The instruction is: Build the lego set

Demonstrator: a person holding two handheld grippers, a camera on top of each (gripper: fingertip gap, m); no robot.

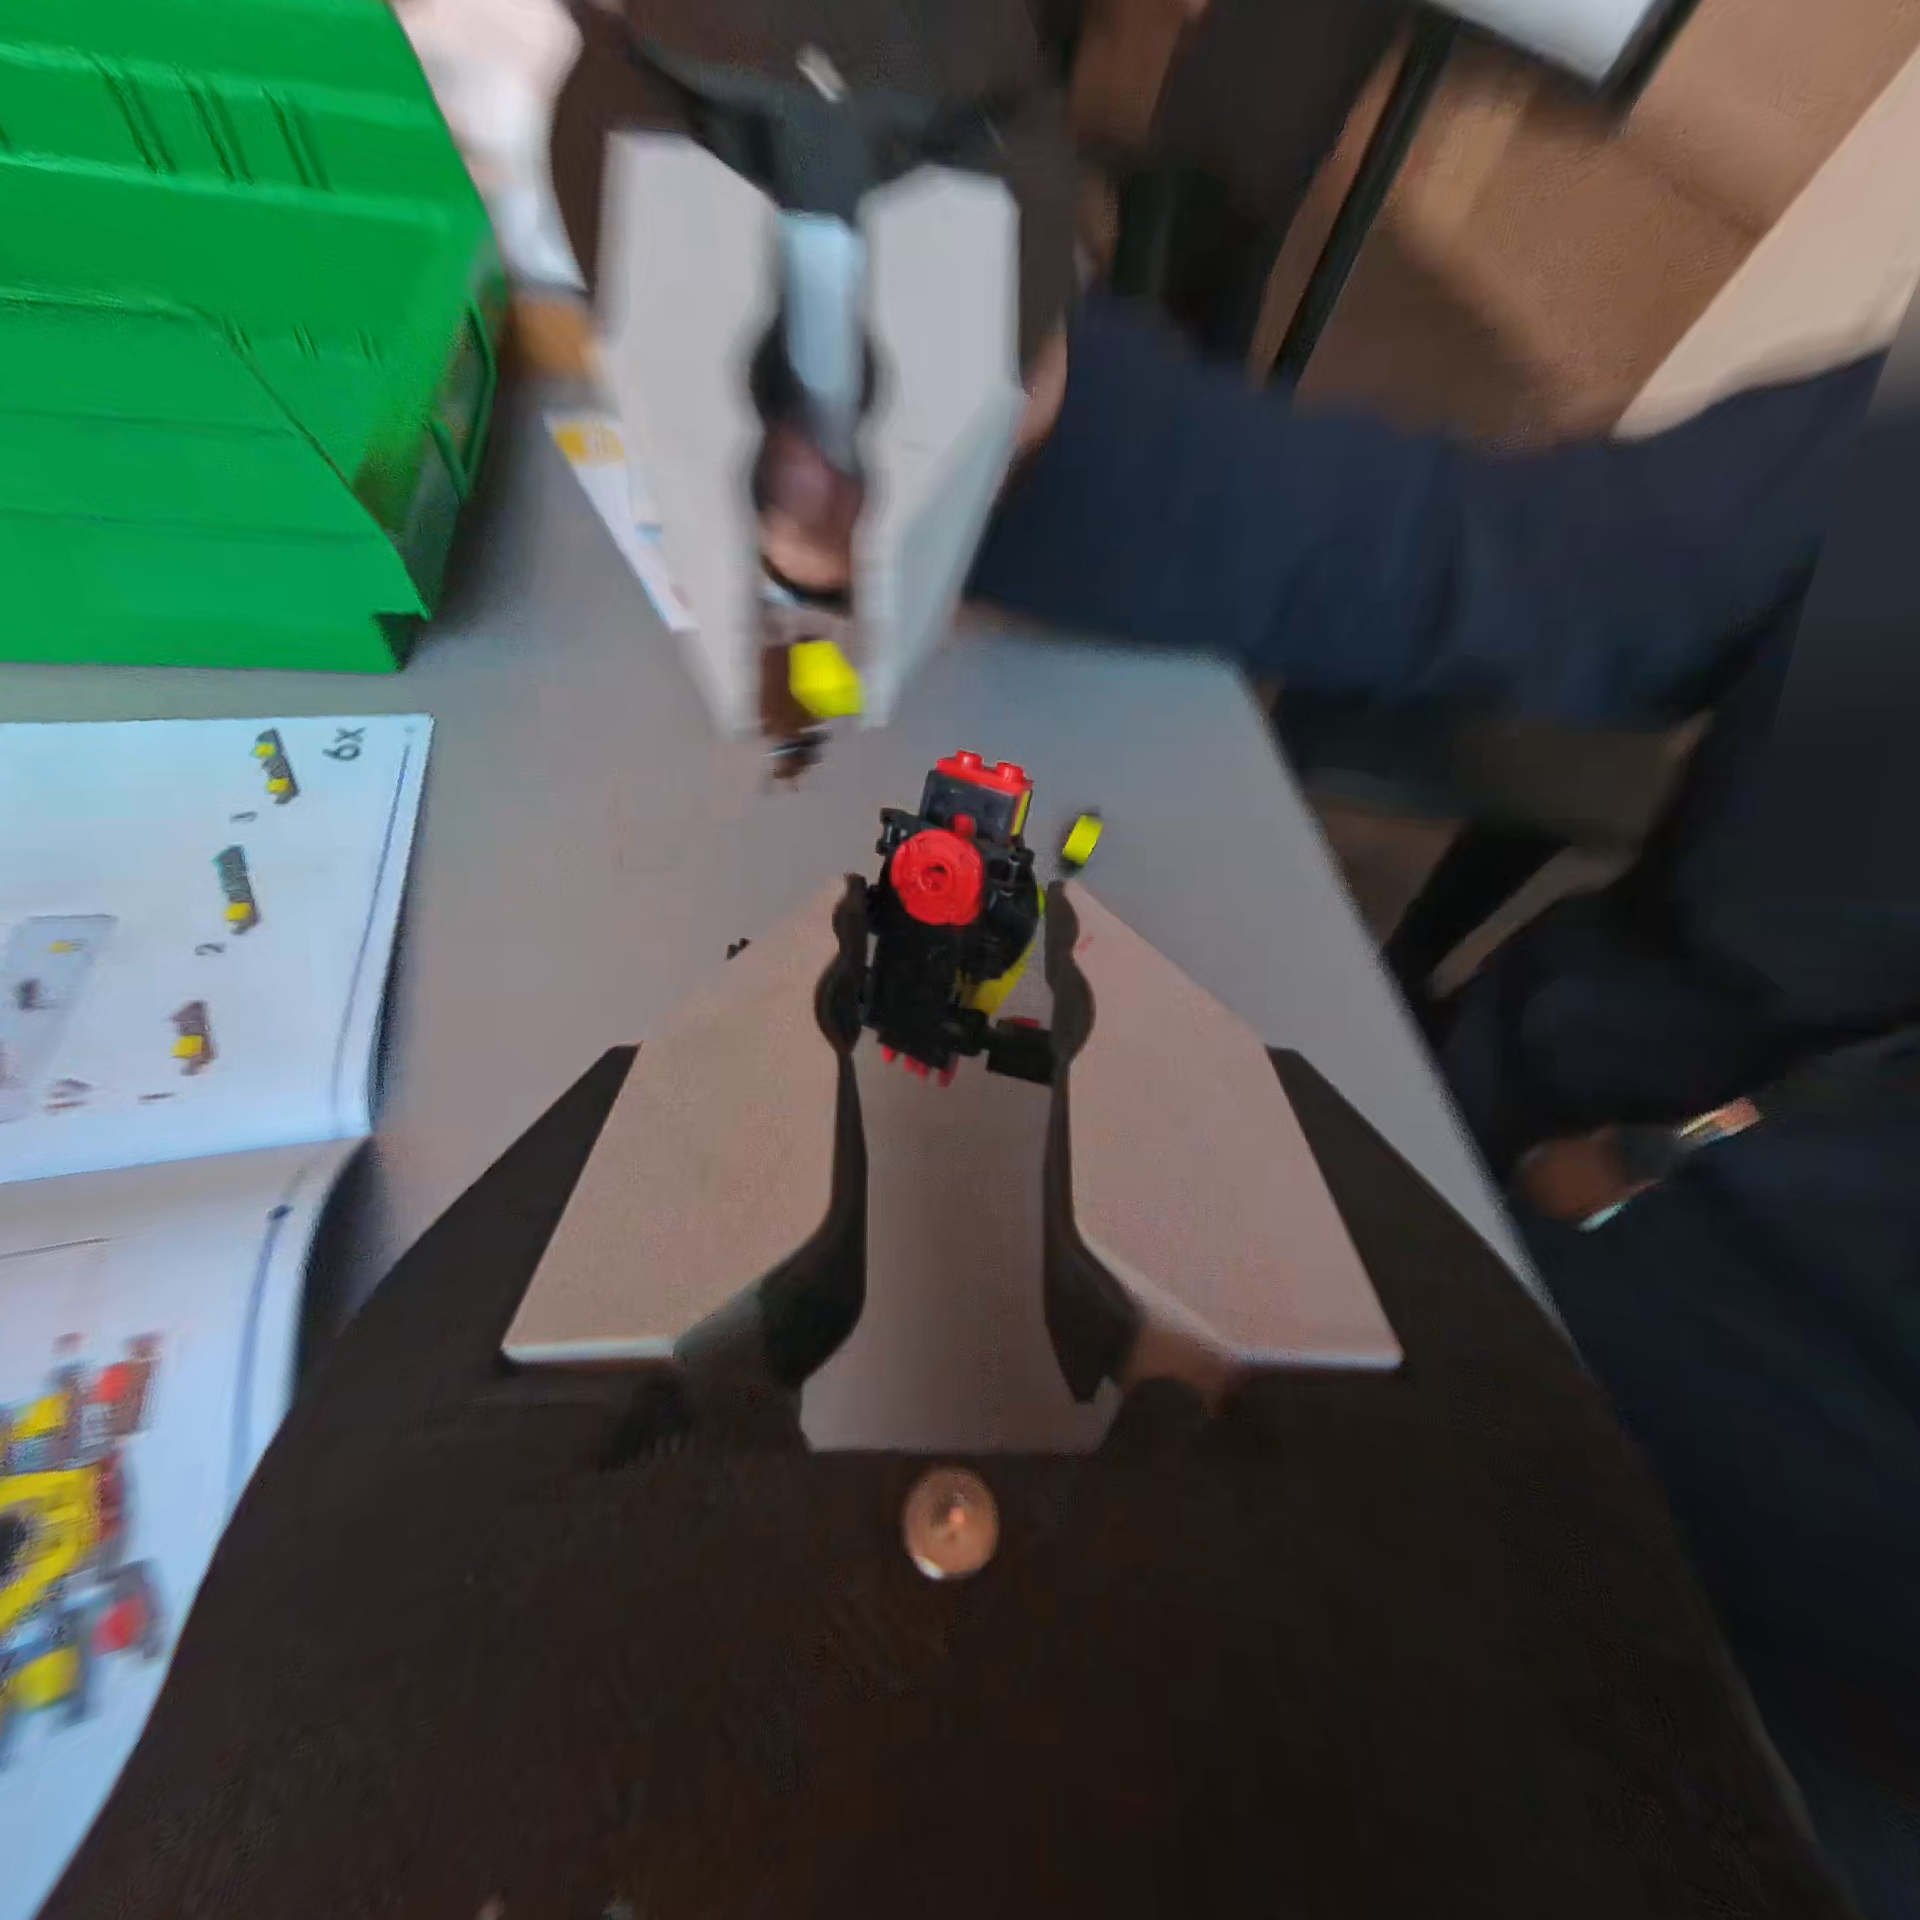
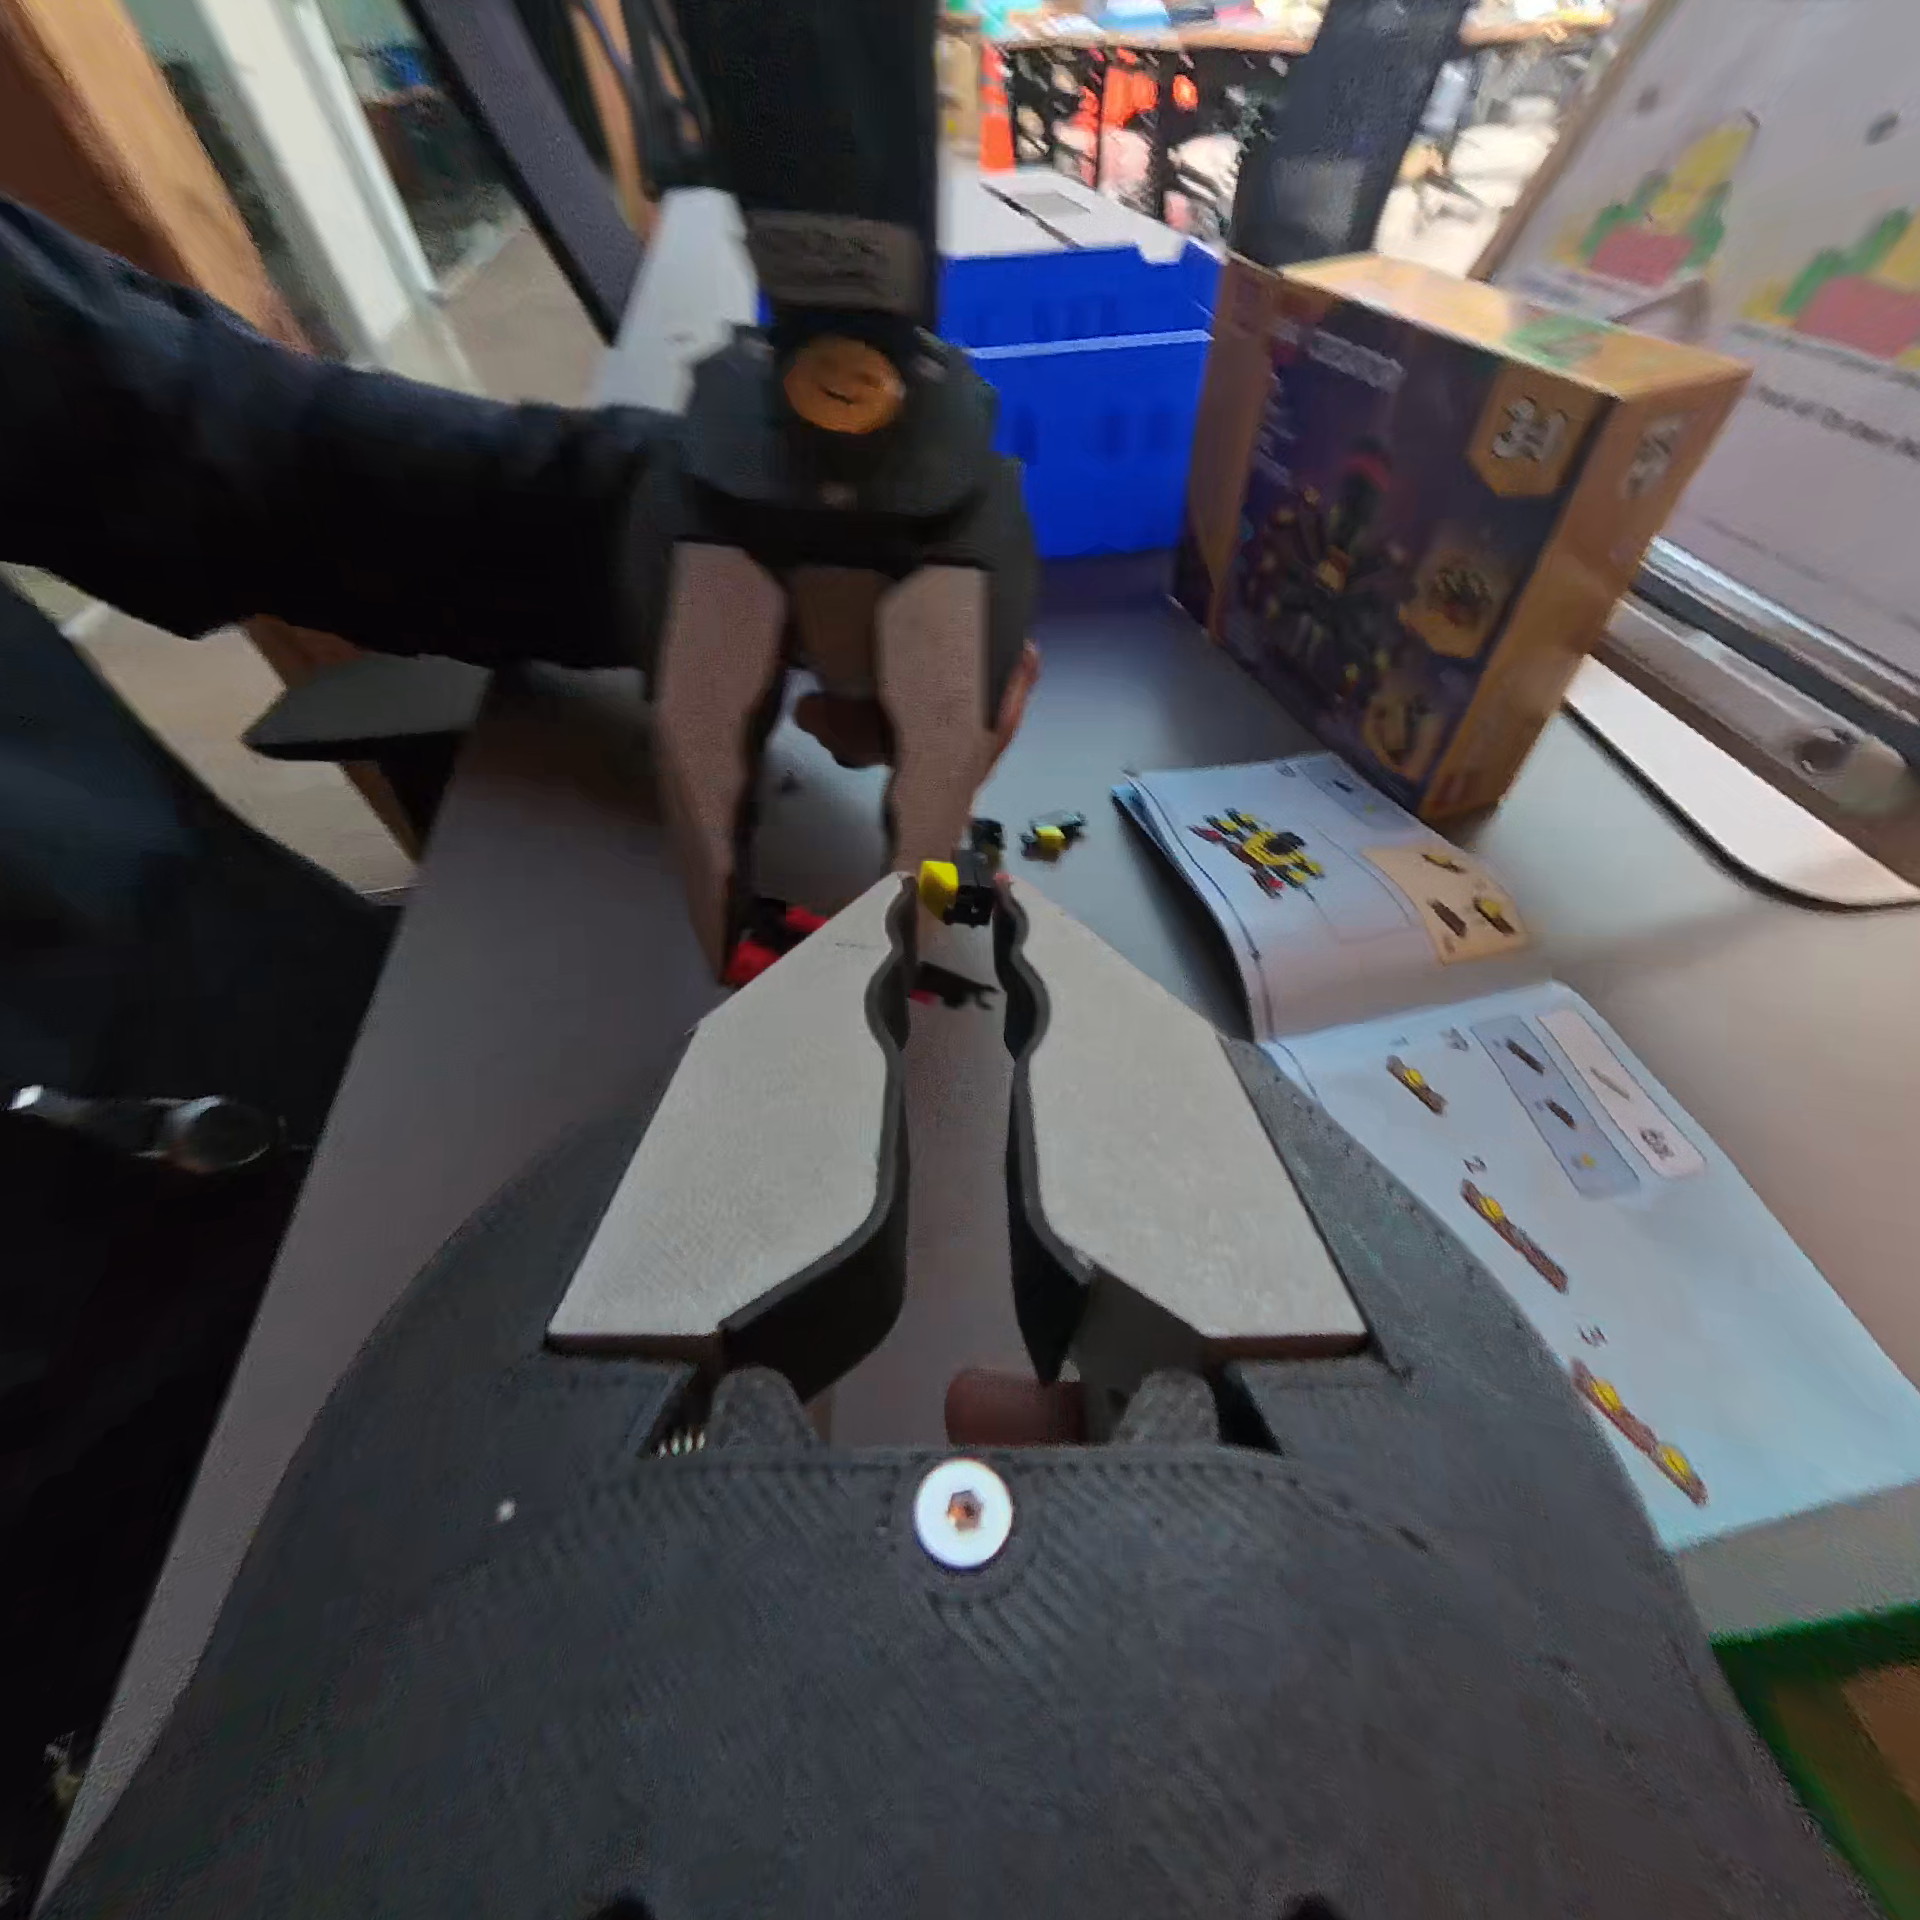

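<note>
In the left wrist view my left gripper [image 1: 956, 904] is shut on a small black, red and yellow lego assembly [image 1: 951, 914] with a round red part facing the camera, held above the grey table [image 1: 582, 831]. My right gripper [image 1: 816, 717] points down just beyond it, shut on a small yellow and black piece [image 1: 826, 675]. In the right wrist view my right gripper [image 2: 951, 904] grips that piece [image 2: 954, 891] at its tips. My left gripper [image 2: 821, 914] faces it with the assembly [image 2: 774, 930] partly hidden behind my fingers. The two held parts are close but apart.
An open instruction booklet [image 1: 187, 935] [image 2: 1351, 935] lies on the table. A loose yellow piece [image 1: 1083, 836] and a yellow-black piece [image 2: 1051, 834] lie near the grippers. Green bins [image 1: 208, 364], a blue bin [image 2: 1091, 416] and the set's box [image 2: 1434, 540] stand around. The table edge runs by the dark sleeve [image 1: 1403, 540].
</note>
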